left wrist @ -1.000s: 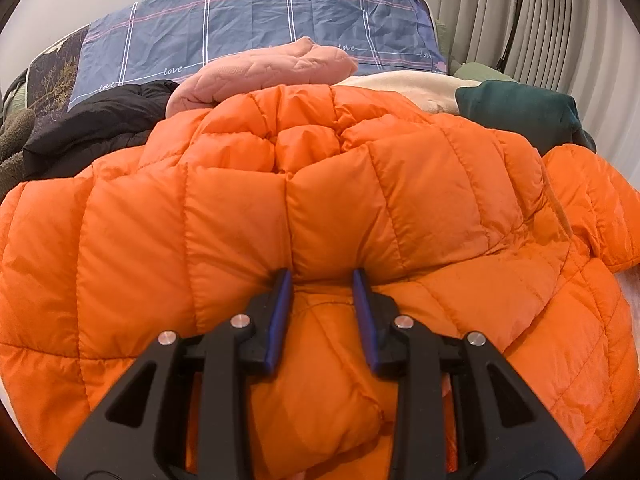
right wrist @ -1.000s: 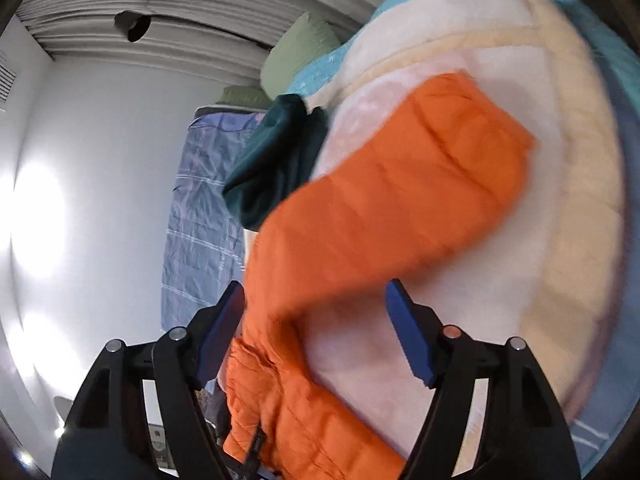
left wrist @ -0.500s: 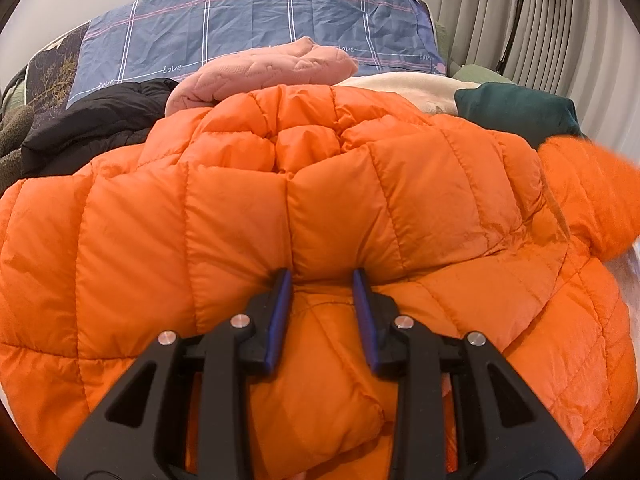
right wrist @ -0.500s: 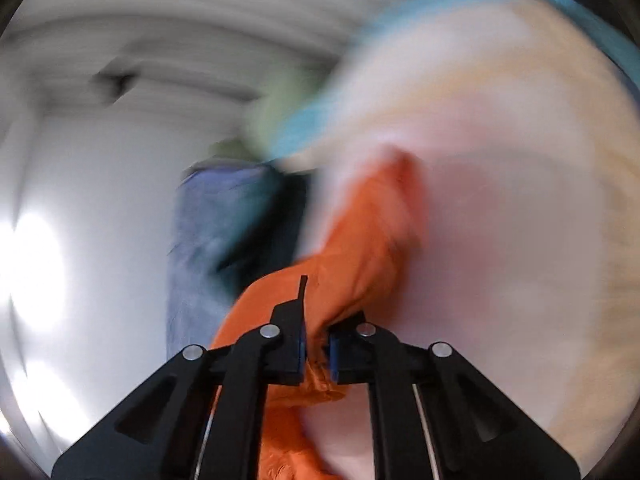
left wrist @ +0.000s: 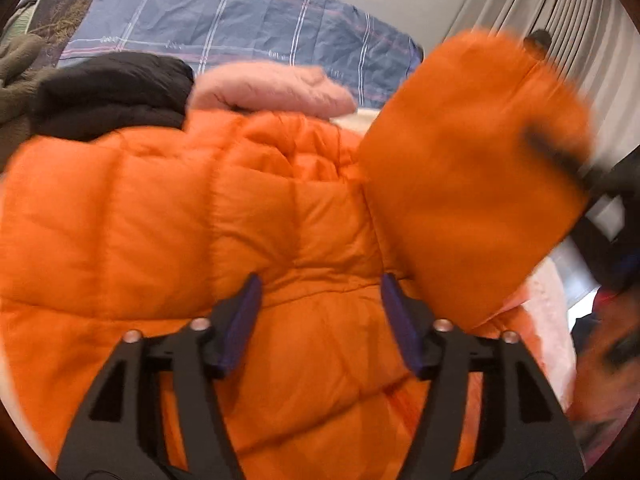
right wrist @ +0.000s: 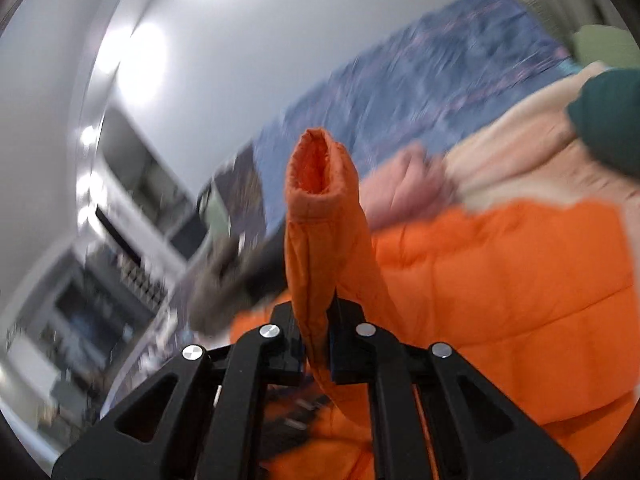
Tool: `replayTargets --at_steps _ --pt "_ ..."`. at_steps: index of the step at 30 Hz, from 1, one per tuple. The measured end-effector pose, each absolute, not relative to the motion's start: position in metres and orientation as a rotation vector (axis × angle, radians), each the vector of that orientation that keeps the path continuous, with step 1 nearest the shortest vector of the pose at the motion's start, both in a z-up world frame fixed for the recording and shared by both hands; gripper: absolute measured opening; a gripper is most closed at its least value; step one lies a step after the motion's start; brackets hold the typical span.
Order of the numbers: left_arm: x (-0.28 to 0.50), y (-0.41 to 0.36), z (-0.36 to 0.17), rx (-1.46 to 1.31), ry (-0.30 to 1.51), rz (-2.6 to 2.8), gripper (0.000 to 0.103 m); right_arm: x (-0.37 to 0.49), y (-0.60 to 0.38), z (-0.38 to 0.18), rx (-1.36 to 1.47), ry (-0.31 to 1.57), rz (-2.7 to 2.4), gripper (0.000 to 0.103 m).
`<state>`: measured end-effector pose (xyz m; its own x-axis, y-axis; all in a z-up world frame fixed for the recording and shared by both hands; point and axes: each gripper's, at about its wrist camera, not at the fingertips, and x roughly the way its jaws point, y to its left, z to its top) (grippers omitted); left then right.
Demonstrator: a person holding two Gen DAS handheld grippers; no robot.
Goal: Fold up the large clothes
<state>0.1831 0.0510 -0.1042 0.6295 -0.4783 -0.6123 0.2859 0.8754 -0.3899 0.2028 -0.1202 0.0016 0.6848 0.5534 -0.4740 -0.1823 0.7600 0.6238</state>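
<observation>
Much of both views was smeared by motion blur, and the room behind the right gripper (right wrist: pixel 319 346), with its shelving and pale wall, could not be made out in any detail. In the left wrist view the orange puffer jacket (left wrist: pixel 168 232) filled most of the frame, spread across the bed, its lower and side edges cut off by the round border of the lens. A raised orange sleeve (left wrist: pixel 472 176) hung blurred at the right of that view, hiding whatever lay behind it, with a dark smudge at its far end that could not be identified. Beyond the jacket lay a pink garment (left wrist: pixel 276 88), a black garment (left wrist: pixel 112 96) and a blue checked pillow (left wrist: pixel 240 28). In the right wrist view the sleeve (right wrist: pixel 320 220) stood nearly upright, its long axis running up and away from the camera, its open cuff pointing upward. The right gripper's fingers (right wrist: pixel 348 344) were closed tight on the sleeve, pinching the fabric between them below the cuff. The jacket body (right wrist: pixel 520 280) lay to the right of it, with a dark green garment (right wrist: pixel 608 128) at the far right edge. The left gripper (left wrist: pixel 320 308) hovered just above the jacket's quilted panels with its fingers (left wrist: pixel 244 312) spread wide apart, holding nothing; whether the tips touched the fabric could not be told.
</observation>
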Motion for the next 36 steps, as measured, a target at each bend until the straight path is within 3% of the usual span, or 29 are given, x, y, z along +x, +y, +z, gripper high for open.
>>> replayTargets --at_steps 5,7,8,12,15,17,18,19,20,26,29,32,33,34,36 --pt "0.164 0.089 -0.08 -0.345 0.707 -0.495 0.073 0.198 -0.098 -0.018 0.553 0.79 0.551 0.017" --pt "0.157 0.105 -0.071 -0.418 0.673 -0.519 0.077 0.198 -0.085 -0.019 0.488 0.823 0.592 0.037" --pt "0.154 0.11 -0.067 -0.444 0.659 -0.528 0.079 0.192 -0.077 -0.018 0.457 0.835 0.61 0.042" --pt "0.153 0.119 -0.059 -0.528 0.628 -0.587 0.092 0.186 -0.053 -0.032 0.338 0.907 0.628 0.042" --pt "0.166 0.106 -0.074 -0.527 0.727 -0.576 0.092 0.184 -0.045 -0.046 0.311 0.966 0.628 0.042" --pt "0.177 0.094 -0.088 -0.514 0.779 -0.54 0.086 0.183 -0.042 -0.055 0.297 0.991 0.621 0.042" --pt "0.181 0.092 -0.093 -0.504 0.79 -0.522 0.056 0.18 -0.043 -0.055 0.292 0.995 0.619 0.042" --pt "0.186 0.088 -0.099 -0.495 0.811 -0.504 0.009 0.178 -0.047 -0.052 0.285 0.993 0.617 0.042" --pt "0.195 0.085 -0.106 -0.497 0.863 -0.476 0.004 0.179 -0.049 -0.051 0.28 0.986 0.614 0.042" --pt "0.165 0.104 -0.057 -0.396 0.7 -0.378 0.003 0.171 -0.111 -0.007 0.24 0.819 0.437 0.042" --pt "0.146 0.119 -0.044 -0.297 0.685 -0.313 0.004 0.185 -0.143 -0.012 0.196 0.824 0.248 0.042" --pt "0.154 0.131 -0.075 -0.244 0.799 -0.213 0.01 0.211 -0.164 -0.06 0.182 0.973 0.113 0.042" --pt "0.159 0.133 -0.086 -0.233 0.834 -0.188 0.021 0.214 -0.168 -0.075 0.211 1.001 0.111 0.042" --pt "0.163 0.137 -0.103 -0.227 0.881 -0.163 0.025 0.212 -0.171 -0.086 0.229 0.996 0.12 0.042" --pt "0.159 0.143 -0.112 -0.258 0.88 -0.159 0.025 0.209 -0.166 -0.085 0.187 0.975 0.114 0.042"
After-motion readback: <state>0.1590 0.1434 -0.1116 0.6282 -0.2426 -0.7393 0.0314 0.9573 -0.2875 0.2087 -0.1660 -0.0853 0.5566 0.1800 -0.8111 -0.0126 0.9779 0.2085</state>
